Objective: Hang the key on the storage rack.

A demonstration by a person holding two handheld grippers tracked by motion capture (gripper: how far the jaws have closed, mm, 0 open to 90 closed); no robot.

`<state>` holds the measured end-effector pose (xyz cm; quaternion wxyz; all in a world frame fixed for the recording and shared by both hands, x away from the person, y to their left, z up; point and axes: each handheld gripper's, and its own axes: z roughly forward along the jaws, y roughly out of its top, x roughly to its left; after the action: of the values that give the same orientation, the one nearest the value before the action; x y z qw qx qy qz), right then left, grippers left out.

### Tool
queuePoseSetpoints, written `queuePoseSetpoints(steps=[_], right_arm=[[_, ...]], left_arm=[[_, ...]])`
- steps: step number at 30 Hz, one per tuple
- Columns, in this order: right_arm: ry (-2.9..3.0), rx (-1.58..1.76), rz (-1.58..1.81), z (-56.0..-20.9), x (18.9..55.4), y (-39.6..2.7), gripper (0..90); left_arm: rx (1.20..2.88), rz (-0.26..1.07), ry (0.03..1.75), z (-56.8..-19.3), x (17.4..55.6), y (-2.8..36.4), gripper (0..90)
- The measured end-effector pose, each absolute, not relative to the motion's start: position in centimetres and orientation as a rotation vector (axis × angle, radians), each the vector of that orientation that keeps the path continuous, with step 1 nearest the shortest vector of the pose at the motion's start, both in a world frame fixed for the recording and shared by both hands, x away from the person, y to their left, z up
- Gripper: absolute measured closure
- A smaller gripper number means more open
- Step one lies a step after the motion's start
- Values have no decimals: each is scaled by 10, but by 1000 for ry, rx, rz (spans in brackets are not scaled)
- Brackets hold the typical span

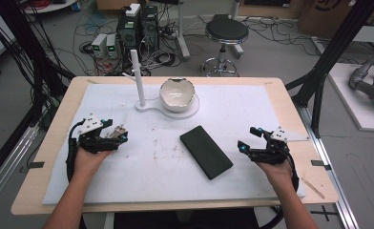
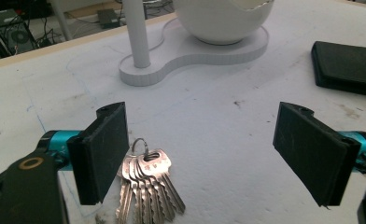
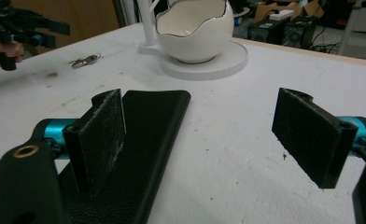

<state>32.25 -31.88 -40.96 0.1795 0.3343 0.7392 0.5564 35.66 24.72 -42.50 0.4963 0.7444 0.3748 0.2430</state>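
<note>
Keys flat on table, between spread jaws of left gripper | right gripper released over black wallet | step: pre-grasp | next: lower, clench on keys

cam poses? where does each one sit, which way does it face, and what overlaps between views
High view: above the person's side, looking forward and down on the table; both forearms enter from the bottom, left gripper and right gripper open.
Left gripper view: rides the left gripper, low over the table, facing keys, with the white stand beyond.
Right gripper view: rides the right gripper, facing the black case and bowl.
Shared: bowl, case, keys, stand.
</note>
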Motion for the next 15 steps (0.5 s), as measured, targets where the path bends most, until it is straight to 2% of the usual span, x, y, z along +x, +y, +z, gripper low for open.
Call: queuePoseSetpoints(steps=[5,13,15], right_arm=[[2087,955,1550,-409,322,-322,176],[2097,961,1523,-411,318,-329,176],[2106,966,1529,-411,318,-329,176]], left_arm=[[1825,587,958,-430,366,245,228],[1874,634,1010,-433,384,243,457],[1897,651,1031,-435,385,242,486]])
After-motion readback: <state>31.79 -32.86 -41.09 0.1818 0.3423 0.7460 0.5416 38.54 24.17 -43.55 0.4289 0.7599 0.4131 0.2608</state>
